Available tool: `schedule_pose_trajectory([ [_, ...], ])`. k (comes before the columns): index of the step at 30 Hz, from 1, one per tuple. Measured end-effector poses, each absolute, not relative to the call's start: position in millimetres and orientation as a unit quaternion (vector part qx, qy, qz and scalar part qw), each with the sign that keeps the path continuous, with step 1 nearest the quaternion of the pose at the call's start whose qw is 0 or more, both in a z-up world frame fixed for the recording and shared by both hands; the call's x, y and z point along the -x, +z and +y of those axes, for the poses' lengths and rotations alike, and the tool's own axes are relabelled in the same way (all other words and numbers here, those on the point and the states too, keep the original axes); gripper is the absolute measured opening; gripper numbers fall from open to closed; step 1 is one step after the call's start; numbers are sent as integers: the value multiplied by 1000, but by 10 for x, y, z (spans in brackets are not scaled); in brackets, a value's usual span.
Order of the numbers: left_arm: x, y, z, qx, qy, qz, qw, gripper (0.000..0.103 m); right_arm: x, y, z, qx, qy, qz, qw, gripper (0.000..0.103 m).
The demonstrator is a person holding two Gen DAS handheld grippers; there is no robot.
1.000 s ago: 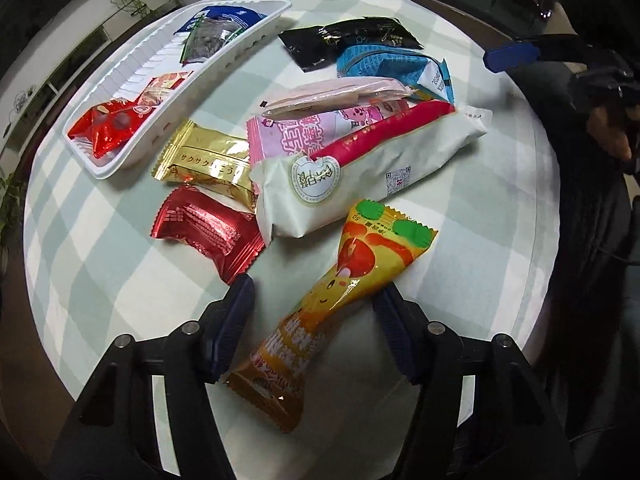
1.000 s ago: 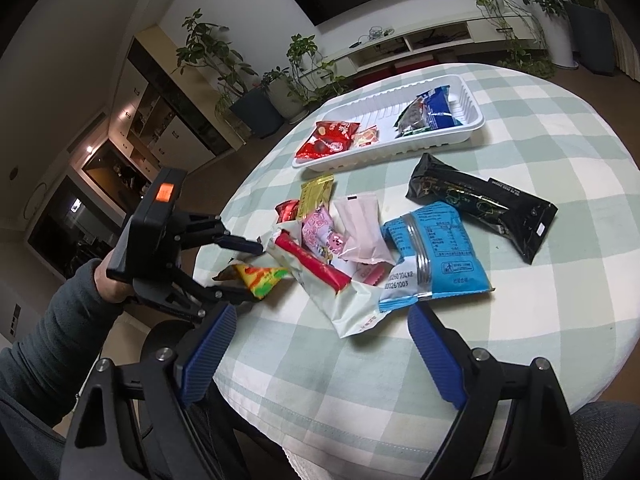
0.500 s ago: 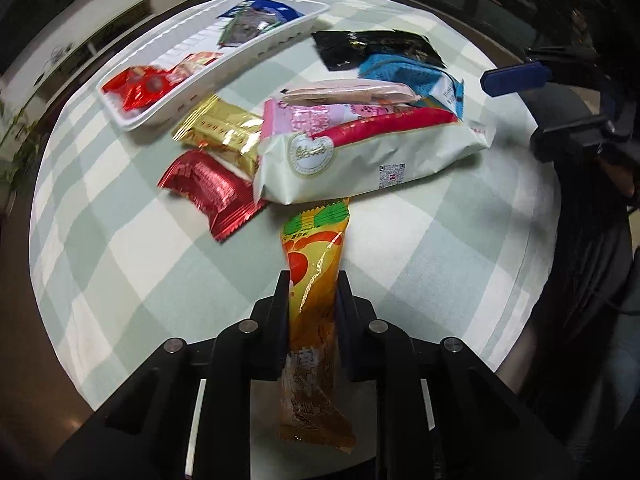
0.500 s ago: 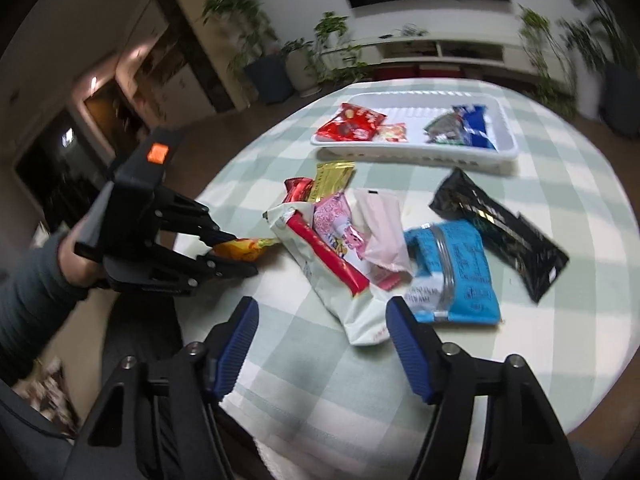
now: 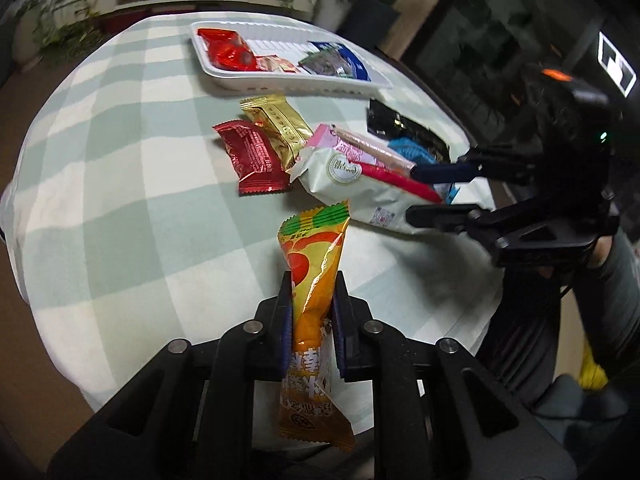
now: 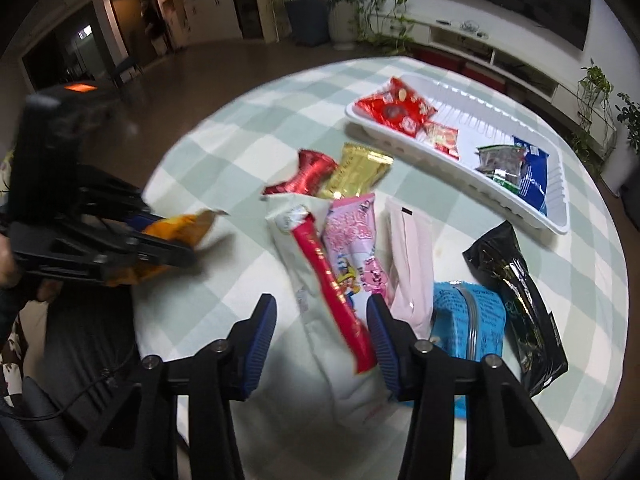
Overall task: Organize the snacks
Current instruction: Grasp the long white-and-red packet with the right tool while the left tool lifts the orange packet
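My left gripper (image 5: pixel 312 300) is shut on an orange snack packet (image 5: pixel 316 264) and holds it above the near edge of the round table; it also shows in the right wrist view (image 6: pixel 176 228). My right gripper (image 6: pixel 320 316) is open, its fingers either side of the near end of a big white bag with a red stripe (image 6: pixel 320 264), seen too in the left wrist view (image 5: pixel 360 184). A white tray (image 6: pixel 556 200) at the far side holds a red packet (image 6: pixel 396 110), a small packet and a blue and dark packet (image 6: pixel 516 168).
On the green checked cloth (image 5: pixel 120 184) lie a red packet (image 5: pixel 252 156), a gold packet (image 5: pixel 280 124), a pink packet (image 6: pixel 356 232), a pale pink pouch (image 6: pixel 408 240), a blue bag (image 6: pixel 472 320) and a black bag (image 6: pixel 516 296). Plants and a TV shelf stand beyond.
My left gripper closed on the orange packet and lifted it off the cloth. My right gripper moved in over the white bag and narrowed its opening.
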State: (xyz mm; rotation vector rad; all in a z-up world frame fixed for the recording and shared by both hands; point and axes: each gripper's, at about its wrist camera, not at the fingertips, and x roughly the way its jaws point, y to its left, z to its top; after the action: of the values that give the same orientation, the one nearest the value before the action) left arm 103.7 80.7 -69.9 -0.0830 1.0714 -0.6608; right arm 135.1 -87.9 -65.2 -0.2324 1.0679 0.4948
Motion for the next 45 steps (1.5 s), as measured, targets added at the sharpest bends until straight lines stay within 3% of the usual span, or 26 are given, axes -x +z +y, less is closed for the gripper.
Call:
schedule_pose_trajectory([
  [11,-917,-734,696,66,-304,496,811,14,-1371,-951,-649,181,232,546,784,44],
  [13,-912,-744,694,66,-302,495,812,14,-1378,-961,-631,183,229,544,786,35],
  [14,-907,-745,692,67,-303,495,812,14,-1385,-958,-638,178,228,545,787,23],
  [15,-910,-750,690,67,-303,495,812,14,-1396,-958,-647,172,227,547,787,20],
  [22,-883,-734,720,79,-305,489,814,14,-1305,-914,-682,138,229,540,798,18],
  [34,-1001,-470,709,116,-326,470,812,14,-1066,-450,-1132,-47,247,478,842,18],
  [45,-2113,225,453,108,-328,432,833,14,-1519,-70,-2248,-167,137,420,881,18],
])
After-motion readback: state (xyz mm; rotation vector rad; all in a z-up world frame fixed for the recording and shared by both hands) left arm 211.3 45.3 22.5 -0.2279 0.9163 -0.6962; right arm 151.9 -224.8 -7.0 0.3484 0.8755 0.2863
